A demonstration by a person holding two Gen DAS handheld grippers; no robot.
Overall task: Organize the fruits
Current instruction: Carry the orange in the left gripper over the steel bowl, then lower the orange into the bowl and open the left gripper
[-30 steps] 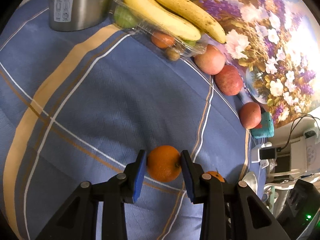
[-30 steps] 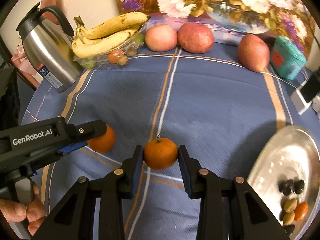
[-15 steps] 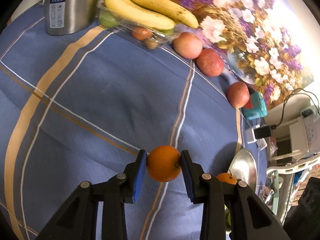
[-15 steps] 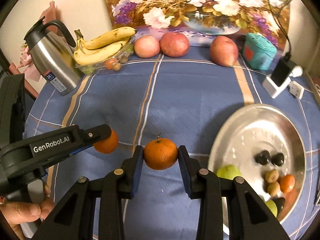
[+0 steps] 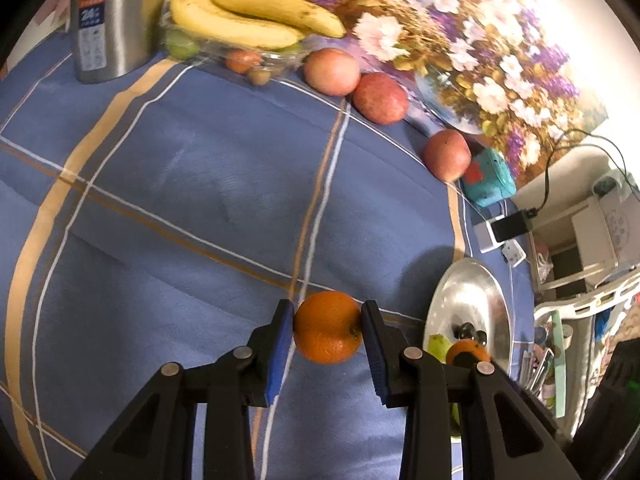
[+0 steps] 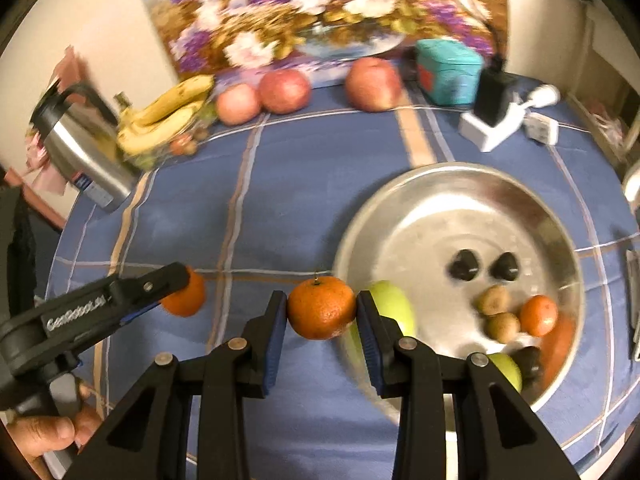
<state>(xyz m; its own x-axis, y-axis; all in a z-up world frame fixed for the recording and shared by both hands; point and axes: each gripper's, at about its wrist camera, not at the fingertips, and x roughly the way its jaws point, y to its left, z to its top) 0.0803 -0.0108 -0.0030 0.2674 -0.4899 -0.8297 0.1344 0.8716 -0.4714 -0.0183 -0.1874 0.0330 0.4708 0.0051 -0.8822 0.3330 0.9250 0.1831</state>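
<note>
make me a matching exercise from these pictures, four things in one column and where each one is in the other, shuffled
Things:
1. orange with a stem
2. yellow bananas
3. two dark round fruits
4. teal box

Places:
A. in the silver metal basin
B. between the right gripper pads
C. by the flower painting, beside a red apple
D. on a clear tray next to the steel kettle

Pairs: 1-B, 2-D, 3-A, 4-C

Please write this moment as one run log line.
left gripper: shut on orange | right gripper: shut on mandarin | both above cloth beside bowl
</note>
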